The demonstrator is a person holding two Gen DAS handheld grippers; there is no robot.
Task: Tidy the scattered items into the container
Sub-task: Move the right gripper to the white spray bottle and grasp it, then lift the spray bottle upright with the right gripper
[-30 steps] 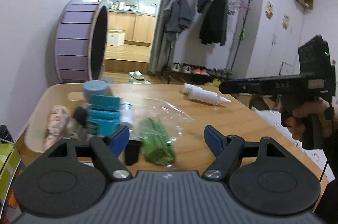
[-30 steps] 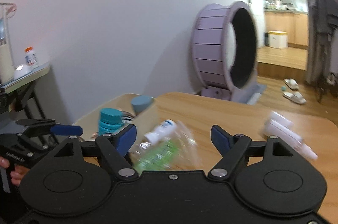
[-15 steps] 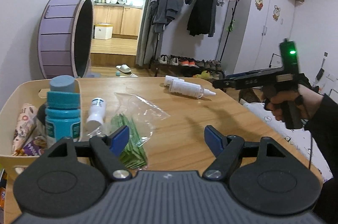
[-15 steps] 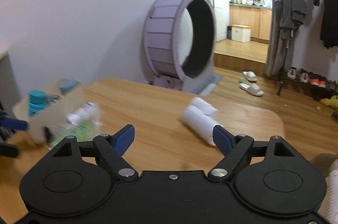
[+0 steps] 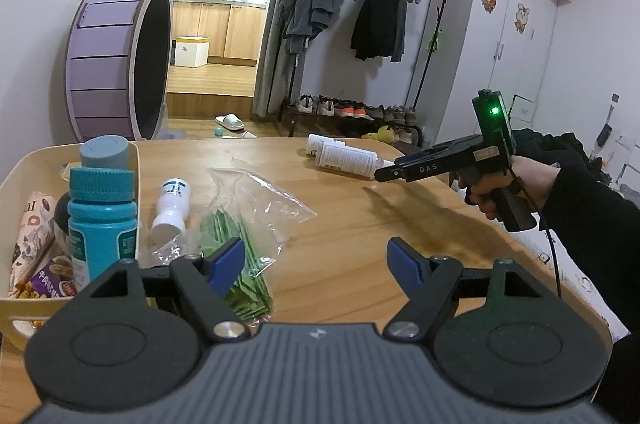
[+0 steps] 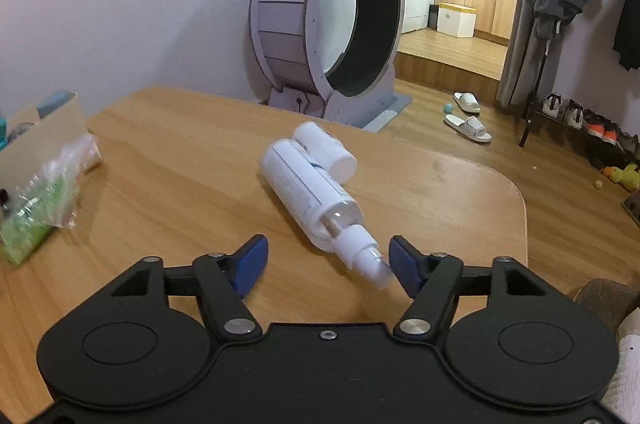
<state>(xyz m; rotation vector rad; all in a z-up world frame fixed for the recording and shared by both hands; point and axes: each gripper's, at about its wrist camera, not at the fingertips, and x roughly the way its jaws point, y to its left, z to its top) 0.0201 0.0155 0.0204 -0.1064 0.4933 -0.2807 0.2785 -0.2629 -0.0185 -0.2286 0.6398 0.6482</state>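
The right gripper (image 6: 325, 261) hovered low and level with fingers spread wide, the spray bottle's (image 6: 316, 198) nozzle just inside its right fingertip, while the left gripper (image 5: 316, 262) gaped empty beside the bag of greens (image 5: 240, 244).

purple wheel (image 6: 328, 24), coat rack (image 5: 376, 24)

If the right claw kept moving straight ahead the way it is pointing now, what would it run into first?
Most likely the white spray bottle lying on the table: its nozzle already sits just inside the open right claw, near the right finger. Exact height is hard to judge.
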